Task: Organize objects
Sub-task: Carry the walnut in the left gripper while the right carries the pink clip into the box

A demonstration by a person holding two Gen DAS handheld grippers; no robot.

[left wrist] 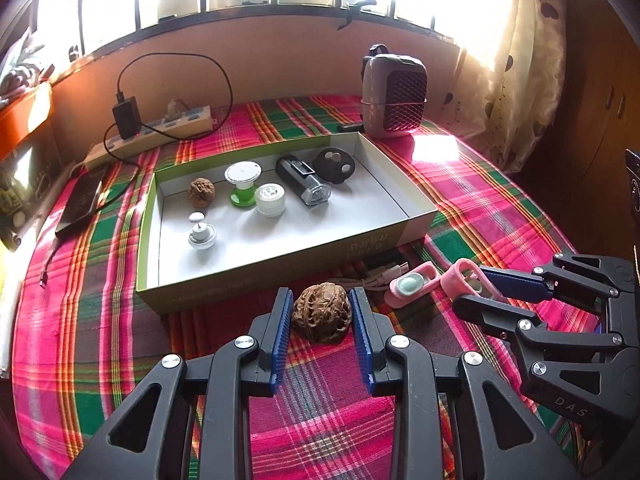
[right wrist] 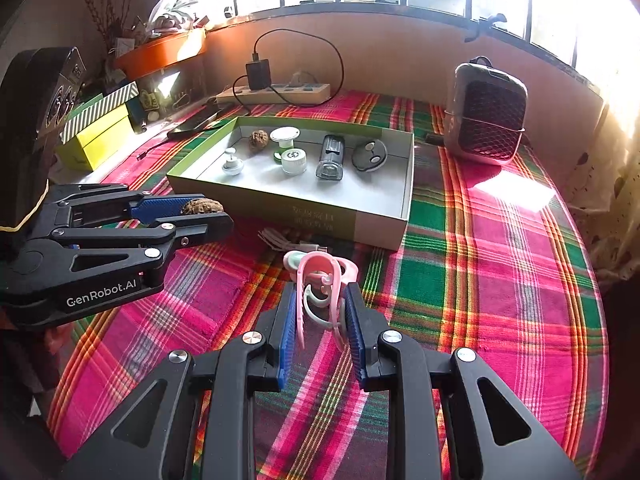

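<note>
Pink clip (right wrist: 320, 296) upright, loop away.

The left hand-held gripper (left wrist: 322, 316) sits low over the plaid cloth, its blue-padded fingers (left wrist: 280, 320) closed against both sides of a walnut (left wrist: 322, 314). The right hand-held gripper (right wrist: 320, 320) is just to its right, angled inward, its fingers (right wrist: 289, 328) pressed on either side of a pink clip (right wrist: 318, 280). Both point forward, near each other but apart.
</note>
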